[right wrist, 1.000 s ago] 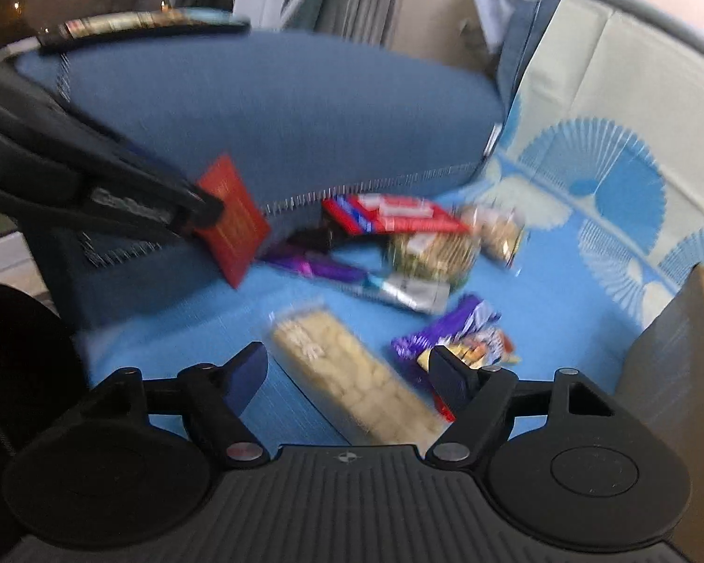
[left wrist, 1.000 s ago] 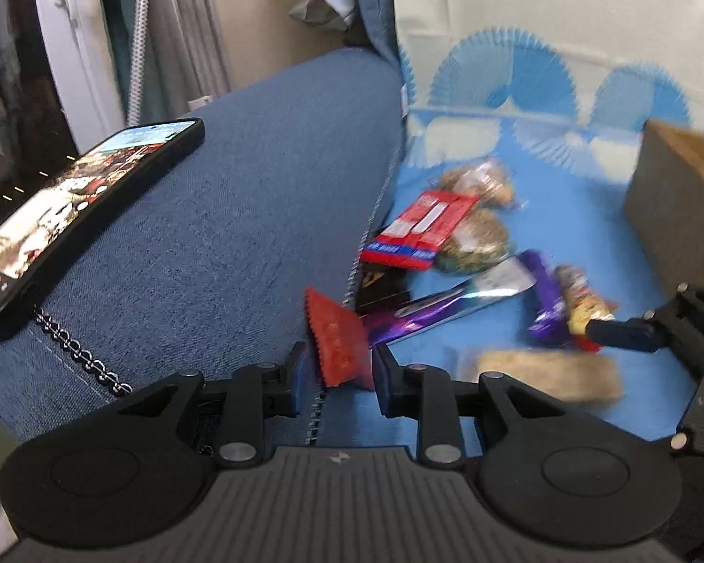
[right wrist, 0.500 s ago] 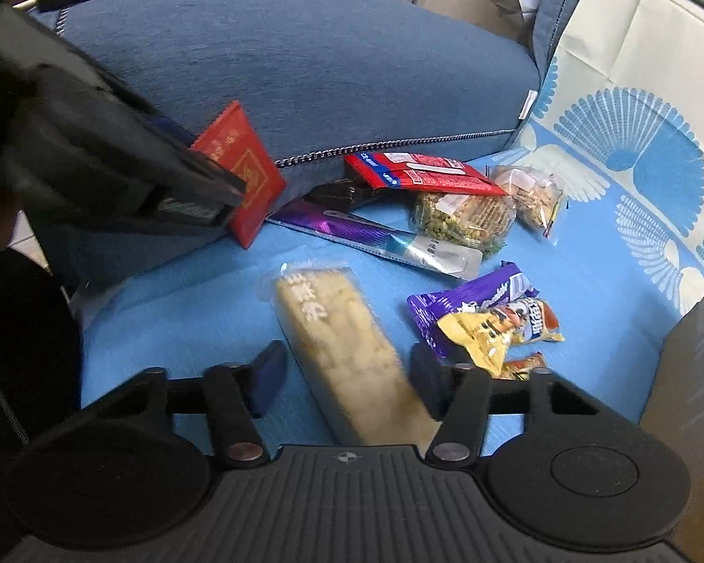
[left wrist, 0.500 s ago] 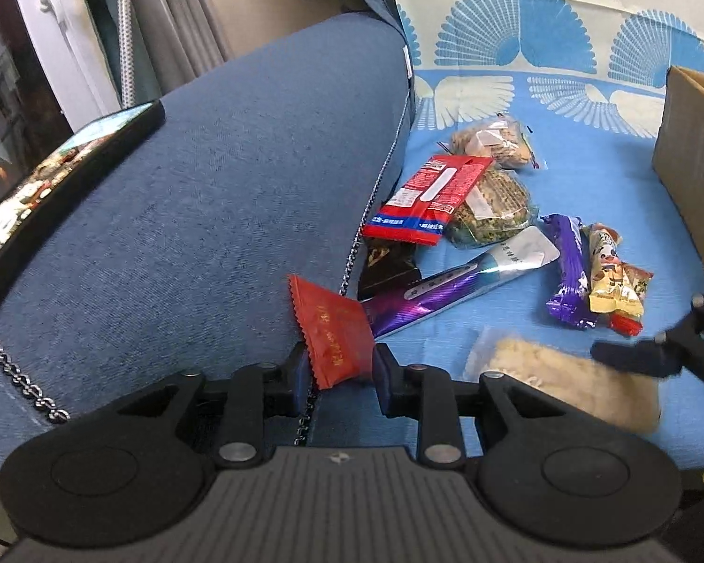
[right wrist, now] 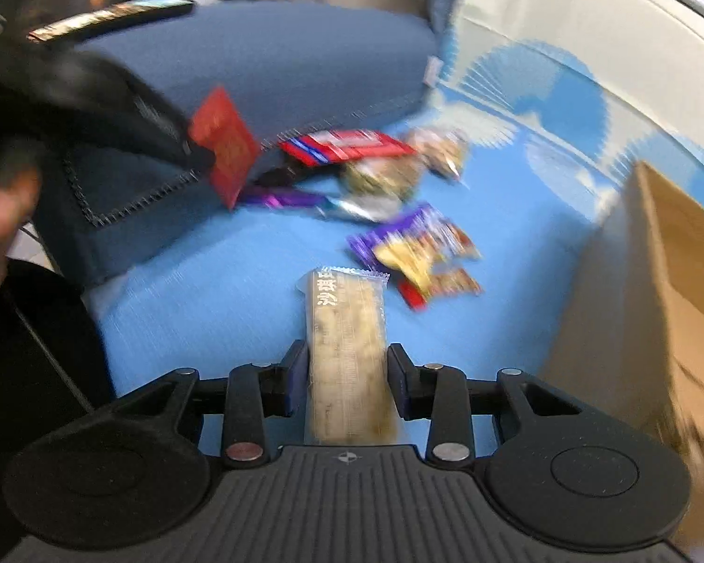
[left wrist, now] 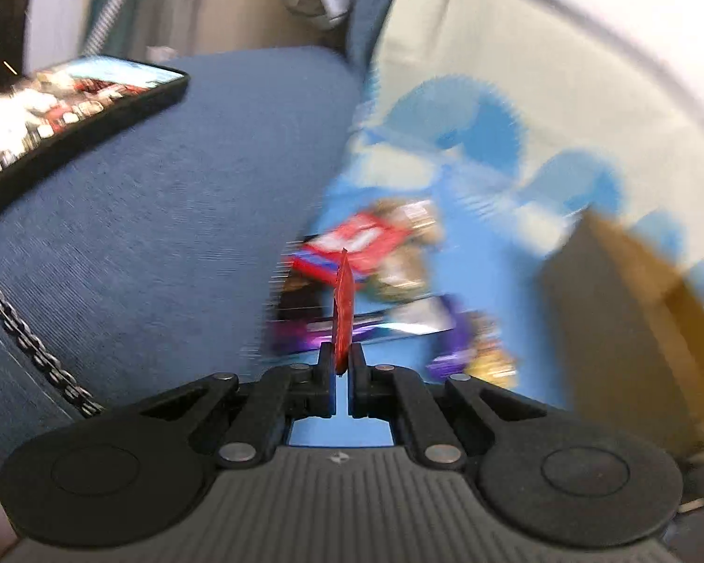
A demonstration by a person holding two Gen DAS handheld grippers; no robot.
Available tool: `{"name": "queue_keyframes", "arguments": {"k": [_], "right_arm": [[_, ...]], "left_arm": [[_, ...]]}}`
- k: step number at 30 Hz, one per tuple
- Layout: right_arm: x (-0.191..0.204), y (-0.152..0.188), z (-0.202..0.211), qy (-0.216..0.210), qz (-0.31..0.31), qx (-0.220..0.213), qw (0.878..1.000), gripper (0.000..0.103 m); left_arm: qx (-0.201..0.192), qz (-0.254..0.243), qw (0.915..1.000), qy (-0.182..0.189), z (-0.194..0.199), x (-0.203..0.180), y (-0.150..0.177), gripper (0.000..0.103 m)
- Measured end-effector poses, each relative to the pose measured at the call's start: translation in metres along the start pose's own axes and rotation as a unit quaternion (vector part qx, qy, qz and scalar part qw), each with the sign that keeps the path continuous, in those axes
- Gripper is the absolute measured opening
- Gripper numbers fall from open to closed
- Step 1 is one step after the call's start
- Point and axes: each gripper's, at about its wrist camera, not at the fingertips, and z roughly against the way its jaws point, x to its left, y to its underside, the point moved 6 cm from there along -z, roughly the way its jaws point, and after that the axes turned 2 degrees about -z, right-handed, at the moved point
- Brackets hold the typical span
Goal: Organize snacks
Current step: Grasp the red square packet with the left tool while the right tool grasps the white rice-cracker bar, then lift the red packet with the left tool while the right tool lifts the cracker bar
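Right wrist view, item one: pale oat bar [right wrist: 347,352] in clear crinkly wrap, lying lengthwise between the fingers of my right gripper [right wrist: 347,370]. The fingers stand narrow, close beside the bar's two long edges; I cannot tell whether they press it yet or whether it has left the blue sheet [right wrist: 202,291]. I judge it light, fairly stiff but crumbly, with slick film; I would hold it across the width near mid-length and squeeze gently. Item two: red sachet [left wrist: 342,309], pinched edge-on by its bottom seam in my left gripper [left wrist: 341,366], fingers nearly together, held above the loose pile. I judge it very light, thin and floppy, so the seam grip suits it. Item three: the remaining wrapped snacks [right wrist: 375,173], scattered on the sheet by the denim cushion [right wrist: 258,70], blurred. Item four: cardboard box [right wrist: 671,291], far right, probably their destination.
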Motion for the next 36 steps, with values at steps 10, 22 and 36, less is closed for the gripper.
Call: {"name": "queue_keyframes", "arguments": {"k": [10,22,36], "right_arm": [[0.006,0.021,0.009,0.019,-0.027,0.037,0.999,0.039],[0.001,0.021,0.009,0.003,-0.047,0.030,0.998,0.065],[-0.002,0.027,-0.007,-0.008,-0.063,0.053,0.997,0.065]], "left_arm": [[0.144,0.001,0.9869,0.074,-0.025,-0.016,0.025,0.024],[0.140,-0.047,0.9882,0.039,-0.037,-0.030,0.027,0.063],[0.153,-0.147,0.9771,-0.016,-0.086,-0.065,0.040,0.085]]}}
